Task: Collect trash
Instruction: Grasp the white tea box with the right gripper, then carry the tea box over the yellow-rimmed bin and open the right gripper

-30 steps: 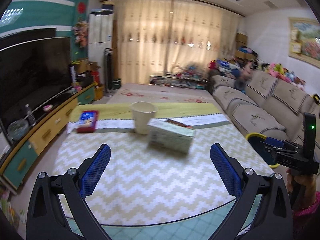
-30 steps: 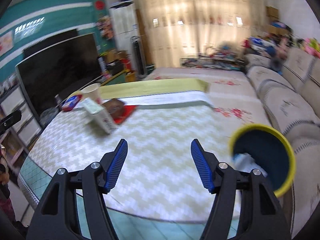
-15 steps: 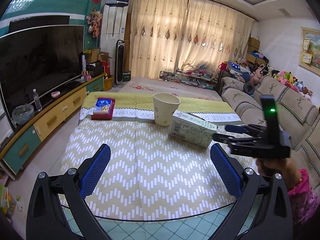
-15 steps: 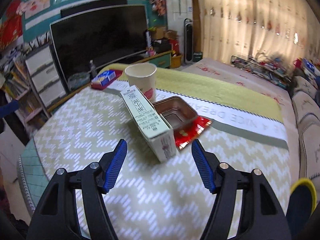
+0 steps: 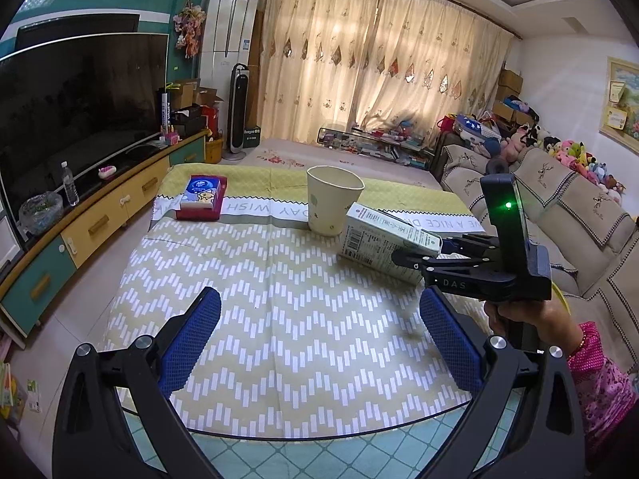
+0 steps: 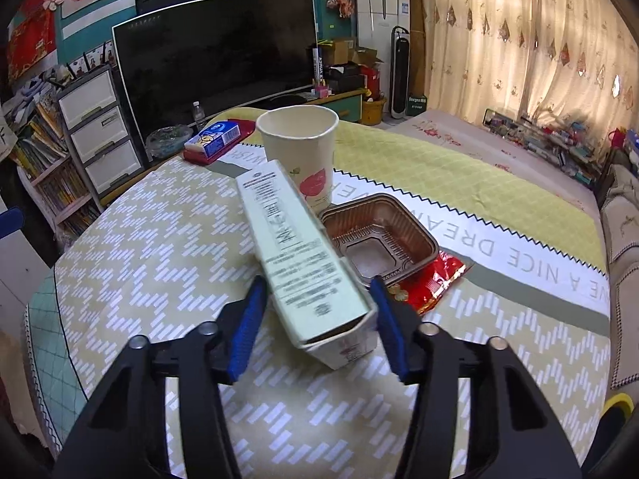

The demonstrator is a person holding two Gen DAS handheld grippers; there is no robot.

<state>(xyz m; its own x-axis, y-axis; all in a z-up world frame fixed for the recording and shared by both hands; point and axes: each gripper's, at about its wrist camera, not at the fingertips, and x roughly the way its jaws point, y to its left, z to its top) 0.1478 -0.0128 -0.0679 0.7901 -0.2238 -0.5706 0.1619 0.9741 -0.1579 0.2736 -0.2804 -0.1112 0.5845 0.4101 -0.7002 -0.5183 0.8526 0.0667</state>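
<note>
A pale green carton (image 6: 303,255) lies on its side on the table, its open end toward my right gripper (image 6: 317,311). The right gripper is open with a jaw on each side of the carton's near end, not touching it; it also shows in the left wrist view (image 5: 431,255) at the carton (image 5: 383,239). Behind the carton stand a paper cup (image 6: 299,151) (image 5: 333,203), a brown plastic tray (image 6: 379,235) and a red wrapper (image 6: 435,283). My left gripper (image 5: 319,339) is open and empty over the near part of the table.
The table has a zigzag cloth (image 5: 279,311). A tissue pack on a red box (image 5: 201,197) sits at the far left. A TV (image 5: 76,107) and cabinet are left, a sofa (image 5: 579,215) right. A yellow-rimmed bin (image 6: 617,403) is at the lower right.
My right gripper has swung from the bin to the table and moved up around the carton's near end, jaws narrower. My left gripper has shifted a little, still open.
</note>
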